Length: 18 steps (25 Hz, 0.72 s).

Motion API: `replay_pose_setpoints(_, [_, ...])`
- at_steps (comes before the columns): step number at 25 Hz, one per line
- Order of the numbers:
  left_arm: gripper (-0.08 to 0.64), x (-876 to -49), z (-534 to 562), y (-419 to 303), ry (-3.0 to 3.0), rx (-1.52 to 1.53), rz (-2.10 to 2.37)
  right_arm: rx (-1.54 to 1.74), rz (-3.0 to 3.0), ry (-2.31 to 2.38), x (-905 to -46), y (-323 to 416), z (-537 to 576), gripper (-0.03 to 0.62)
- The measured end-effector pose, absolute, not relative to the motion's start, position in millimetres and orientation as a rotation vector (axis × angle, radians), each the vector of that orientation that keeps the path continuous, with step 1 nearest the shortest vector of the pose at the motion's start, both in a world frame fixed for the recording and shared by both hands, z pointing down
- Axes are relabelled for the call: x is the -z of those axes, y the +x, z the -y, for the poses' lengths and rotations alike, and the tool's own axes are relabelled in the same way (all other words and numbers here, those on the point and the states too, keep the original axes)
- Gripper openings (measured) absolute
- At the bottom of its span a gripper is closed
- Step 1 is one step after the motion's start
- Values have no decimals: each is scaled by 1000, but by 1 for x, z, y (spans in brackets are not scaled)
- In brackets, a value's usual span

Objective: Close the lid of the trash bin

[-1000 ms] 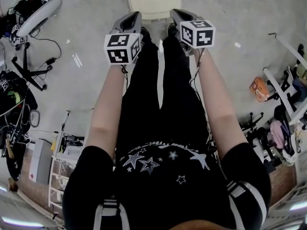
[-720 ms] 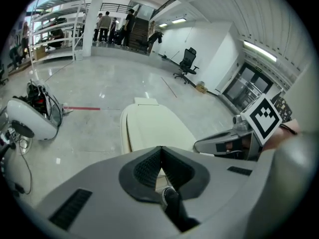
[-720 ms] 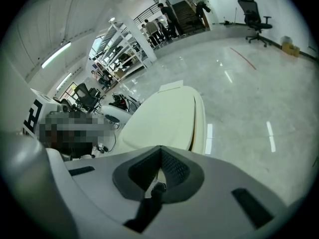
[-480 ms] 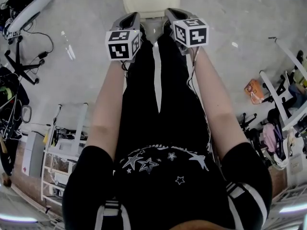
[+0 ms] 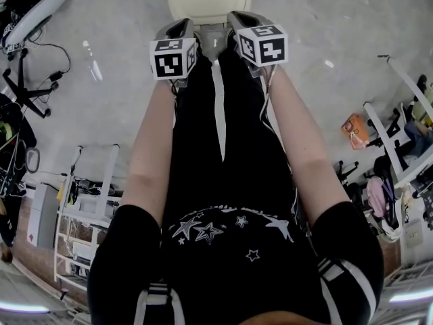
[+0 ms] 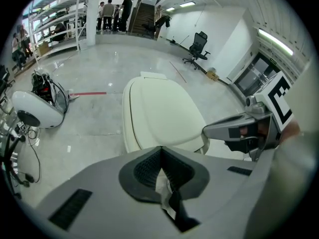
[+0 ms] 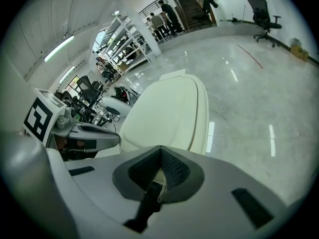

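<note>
A cream-coloured plastic trash bin (image 5: pixel 206 2) stands on the pale grey polished floor (image 5: pixel 122 114), right in front of the person's feet, and its smooth, gently domed lid (image 6: pixel 162 108) lies flat down on the rim. The person, in black trousers (image 5: pixel 216 134), holds both arms out over the bin. The left claw (image 5: pixel 181 26) and the right claw (image 5: pixel 237 19) hover side by side just above the bin's near edge, close together but apart from each other; whether either touches the lid cannot be told. Each carries a white cube with black square markers (image 5: pixel 172 56) on top. In the left gripper view the 2 dark ribbed jaws meet in a tight V with nothing held between them, and the right gripper view shows the same closed, empty state. A white pod-shaped machine (image 6: pixel 35 113) sits on the floor to the bin's left, and a black office chair (image 6: pixel 198 44) stands far off by the wall.
</note>
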<state>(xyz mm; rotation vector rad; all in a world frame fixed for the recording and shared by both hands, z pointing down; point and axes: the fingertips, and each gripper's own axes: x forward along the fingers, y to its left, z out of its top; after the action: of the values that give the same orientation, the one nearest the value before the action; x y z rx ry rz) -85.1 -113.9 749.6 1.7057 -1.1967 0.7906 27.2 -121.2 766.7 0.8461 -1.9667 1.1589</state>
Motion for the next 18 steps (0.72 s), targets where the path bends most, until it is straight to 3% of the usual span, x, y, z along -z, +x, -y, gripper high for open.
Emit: replay_pose_setpoints(18, [11, -761, 114, -83, 1672, -817, 1176, -1153, 1954, 844, -770, 28, 124, -5])
